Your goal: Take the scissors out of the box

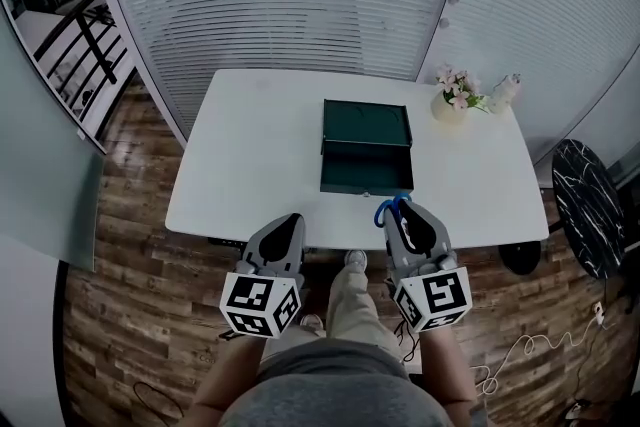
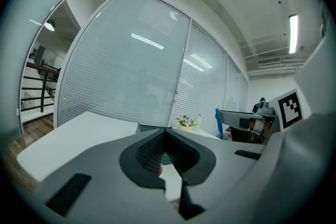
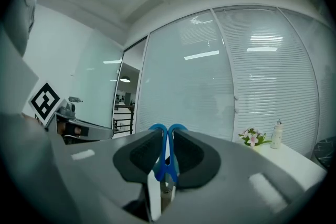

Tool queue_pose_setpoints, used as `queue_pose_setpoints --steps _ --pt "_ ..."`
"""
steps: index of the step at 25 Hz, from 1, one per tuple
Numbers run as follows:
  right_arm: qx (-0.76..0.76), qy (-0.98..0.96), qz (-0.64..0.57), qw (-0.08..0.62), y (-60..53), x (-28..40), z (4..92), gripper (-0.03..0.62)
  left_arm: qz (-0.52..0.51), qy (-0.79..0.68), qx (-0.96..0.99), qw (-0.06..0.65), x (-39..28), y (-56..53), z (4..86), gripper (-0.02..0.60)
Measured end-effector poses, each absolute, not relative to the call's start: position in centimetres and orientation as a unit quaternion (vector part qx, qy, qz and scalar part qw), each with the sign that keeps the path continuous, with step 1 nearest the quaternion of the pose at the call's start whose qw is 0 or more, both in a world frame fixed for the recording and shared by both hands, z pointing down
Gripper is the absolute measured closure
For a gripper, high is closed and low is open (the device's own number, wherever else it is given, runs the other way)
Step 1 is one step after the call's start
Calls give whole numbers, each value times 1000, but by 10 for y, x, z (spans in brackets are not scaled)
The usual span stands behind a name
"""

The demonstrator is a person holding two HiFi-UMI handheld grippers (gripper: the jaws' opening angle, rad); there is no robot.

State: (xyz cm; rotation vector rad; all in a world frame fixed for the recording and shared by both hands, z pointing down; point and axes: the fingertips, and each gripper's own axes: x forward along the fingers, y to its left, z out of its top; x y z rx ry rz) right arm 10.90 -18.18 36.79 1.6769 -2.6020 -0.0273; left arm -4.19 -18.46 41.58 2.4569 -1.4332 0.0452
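The person stands at the near edge of the white table (image 1: 250, 145), with both forearms held low in front of the body; each marker cube is closest to the body and the jaws reach out toward the table. The left gripper (image 1: 292, 220) points toward about 1 o'clock in the head view and tips only slightly downward; its jaws are clenched tip to tip, with nothing between them. The right gripper (image 1: 406, 211) points toward about 11 o'clock and lies close to level; its jaws are clamped on the scissors (image 3: 167, 165), the pads pressing the blue shanks from both sides.

The scissors lie lengthwise along the right gripper's own line; the two blue handle loops stick out past the fingertips, away from the person, and the metal end runs back between the jaws toward the camera. They are out of the box (image 1: 366, 177), in the air over the table's near edge, just at 5 o'clock of the box's near right corner.

The dark green box stands open at mid-table, its lid flat at 12 o'clock; a vase of flowers (image 1: 452, 98) stands at 1 o'clock of it.
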Motion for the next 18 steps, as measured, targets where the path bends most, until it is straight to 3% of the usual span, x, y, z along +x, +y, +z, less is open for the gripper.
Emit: queue_pose_setpoints --steps 18 --pt "551 -835 -1 -1 -160 118 365 516 12 -494 858 143 -40 -180 412 577"
